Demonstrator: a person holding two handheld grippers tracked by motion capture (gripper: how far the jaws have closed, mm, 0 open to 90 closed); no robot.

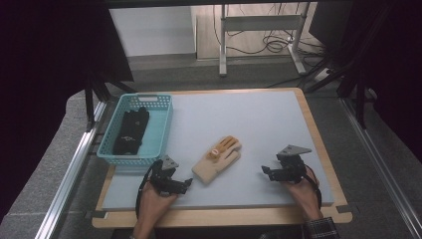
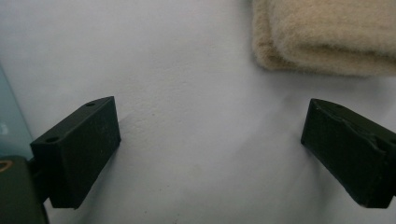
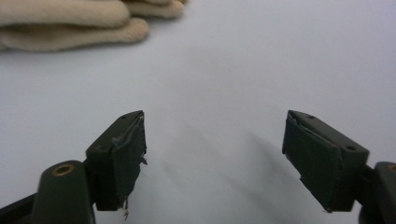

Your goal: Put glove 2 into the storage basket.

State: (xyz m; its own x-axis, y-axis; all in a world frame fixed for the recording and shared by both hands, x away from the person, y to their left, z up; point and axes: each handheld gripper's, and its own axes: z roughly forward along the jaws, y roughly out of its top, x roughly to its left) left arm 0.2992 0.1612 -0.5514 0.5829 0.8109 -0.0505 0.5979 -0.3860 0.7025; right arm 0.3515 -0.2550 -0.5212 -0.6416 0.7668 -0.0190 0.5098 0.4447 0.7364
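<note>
Near the table's front edge, the left gripper (image 1: 188, 182) and right gripper (image 1: 265, 172) rest with jaws spread wide, nothing between them. A cream glove (image 1: 219, 159) lies flat between them, just beyond. Farther back, by the left edge, a teal basket (image 1: 161, 128) holds a black glove (image 1: 131, 130).

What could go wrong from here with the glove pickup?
1. The beige glove is soft and lies flat on the mat; a claw could pinch only a fold and let it slip.
2. The left claw sits open beside the cuff, near the teal basket; a swing could bump its wall.
3. The right claw is open and apart from the glove, so support may come late.
</note>
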